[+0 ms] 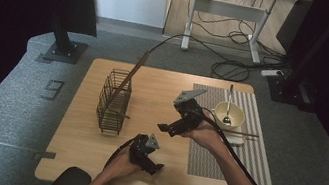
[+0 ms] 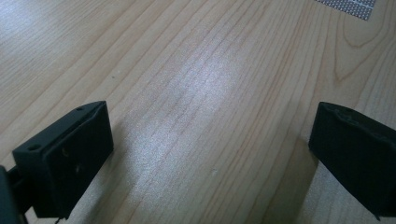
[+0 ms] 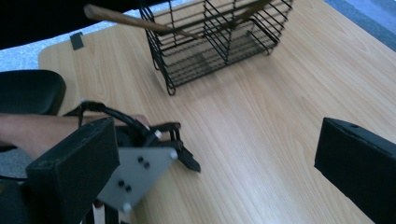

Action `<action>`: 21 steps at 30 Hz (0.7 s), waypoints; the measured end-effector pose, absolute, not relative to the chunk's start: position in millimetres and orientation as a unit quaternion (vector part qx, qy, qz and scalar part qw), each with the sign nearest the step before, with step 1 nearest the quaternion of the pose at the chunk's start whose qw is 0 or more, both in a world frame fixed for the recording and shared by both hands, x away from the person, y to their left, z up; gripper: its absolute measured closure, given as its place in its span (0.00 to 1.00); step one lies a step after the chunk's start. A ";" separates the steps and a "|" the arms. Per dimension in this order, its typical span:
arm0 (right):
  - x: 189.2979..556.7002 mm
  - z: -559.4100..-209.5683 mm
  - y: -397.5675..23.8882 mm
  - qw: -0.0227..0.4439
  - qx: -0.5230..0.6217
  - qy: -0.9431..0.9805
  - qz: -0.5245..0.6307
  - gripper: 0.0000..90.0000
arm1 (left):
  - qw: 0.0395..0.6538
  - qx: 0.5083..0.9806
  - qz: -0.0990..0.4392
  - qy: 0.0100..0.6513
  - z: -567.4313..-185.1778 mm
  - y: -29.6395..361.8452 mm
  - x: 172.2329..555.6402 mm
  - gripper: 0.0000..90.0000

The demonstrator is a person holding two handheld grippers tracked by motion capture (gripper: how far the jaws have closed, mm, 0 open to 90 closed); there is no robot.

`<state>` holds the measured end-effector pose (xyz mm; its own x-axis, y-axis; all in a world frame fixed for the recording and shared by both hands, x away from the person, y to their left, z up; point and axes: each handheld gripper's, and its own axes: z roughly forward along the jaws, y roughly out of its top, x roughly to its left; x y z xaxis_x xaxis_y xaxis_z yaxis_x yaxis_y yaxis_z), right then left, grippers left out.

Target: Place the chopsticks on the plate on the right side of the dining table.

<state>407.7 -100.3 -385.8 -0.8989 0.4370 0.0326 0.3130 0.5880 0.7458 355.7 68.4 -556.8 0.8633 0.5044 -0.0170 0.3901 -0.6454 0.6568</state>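
My left gripper (image 1: 156, 168) rests low over the near middle of the wooden table (image 1: 163, 85), held in the person's left hand. Its jaws stand wide open over bare wood (image 2: 212, 126), with nothing between them. My right gripper (image 1: 166, 129) hovers above the table's centre and points left toward the near side, jaws open and empty (image 3: 217, 140). The right gripper view looks past them at the left gripper (image 3: 154, 154) and the hand holding it. A black wire basket (image 1: 112, 101) (image 3: 219, 39) stands at the left with a long wooden utensil (image 1: 130, 77) (image 3: 126, 21) leaning out of it.
A striped placemat (image 1: 242, 161) (image 2: 348, 7) covers the table's right side. On it sits a cream bowl (image 1: 237, 112) with a spoon (image 1: 228, 106) inside, and a thin stick (image 1: 242, 133) lies in front of the bowl. A desk with cables stands beyond.
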 end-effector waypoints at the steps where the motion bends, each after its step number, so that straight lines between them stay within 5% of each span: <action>1: 408.1 -385.9 -96.7 0.076 0.209 0.888 0.403 0.00 | 0.340 0.903 0.083 0.248 -556.7 68.5 355.7 0.00; 21: 414.8 -382.1 -26.7 0.045 0.161 0.897 0.408 0.00 | 0.340 0.903 0.083 0.248 -556.8 68.3 355.3 0.00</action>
